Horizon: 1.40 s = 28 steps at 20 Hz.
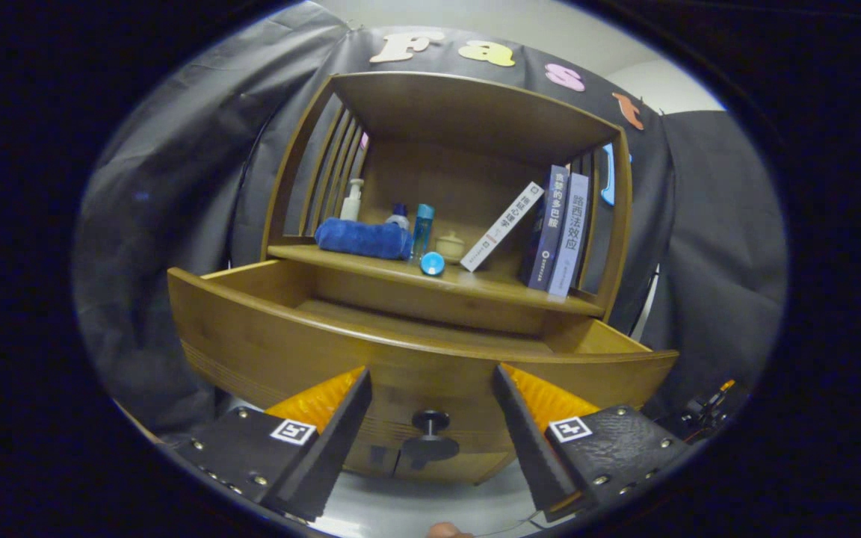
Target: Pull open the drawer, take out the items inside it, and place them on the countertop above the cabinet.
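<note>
- The wooden cabinet (468, 119) stands against the black cloth wall, with an open shelf space above a drawer.
- The drawer (281, 351) is pulled out from the cabinet toward the gripper; the part of its inside that shows is bare wood, and its front panel hides the rest.
- The countertop (400, 273) sits directly above the drawer opening and carries all the small items.
- The gripper (430, 381) has its fingers spread wide apart, holding nothing; the drawer's front panel lies just ahead of them.
- Three books (554, 232) stand at the right end of the countertop, one white book leaning against two upright dark ones.
- A folded blue towel (363, 237) lies at the left end of the countertop.
- A white pump bottle (353, 200) stands behind the towel.
- A tall blue bottle (422, 230) stands just right of the towel.
- A small cream jar (450, 245) sits right of that bottle.
- The drawer's black knob (430, 423) sits between the fingers, untouched.
- A blue ball (432, 263) rests near the countertop's front edge.
</note>
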Each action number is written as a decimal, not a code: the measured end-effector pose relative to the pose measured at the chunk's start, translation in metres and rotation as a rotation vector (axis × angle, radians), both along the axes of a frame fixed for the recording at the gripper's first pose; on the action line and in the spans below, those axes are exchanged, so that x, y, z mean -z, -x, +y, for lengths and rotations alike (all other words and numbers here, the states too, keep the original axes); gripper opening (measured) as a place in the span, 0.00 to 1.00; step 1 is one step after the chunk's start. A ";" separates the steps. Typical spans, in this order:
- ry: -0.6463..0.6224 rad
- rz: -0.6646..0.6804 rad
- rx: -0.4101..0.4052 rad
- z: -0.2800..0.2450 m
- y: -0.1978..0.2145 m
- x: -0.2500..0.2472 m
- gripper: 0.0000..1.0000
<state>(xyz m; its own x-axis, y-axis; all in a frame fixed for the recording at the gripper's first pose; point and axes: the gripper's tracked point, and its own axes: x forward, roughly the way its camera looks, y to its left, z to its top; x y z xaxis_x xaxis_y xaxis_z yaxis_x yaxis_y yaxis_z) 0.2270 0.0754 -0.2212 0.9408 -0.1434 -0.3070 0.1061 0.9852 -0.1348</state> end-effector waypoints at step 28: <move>-0.026 0.041 0.048 -0.004 -0.126 0.039 0.98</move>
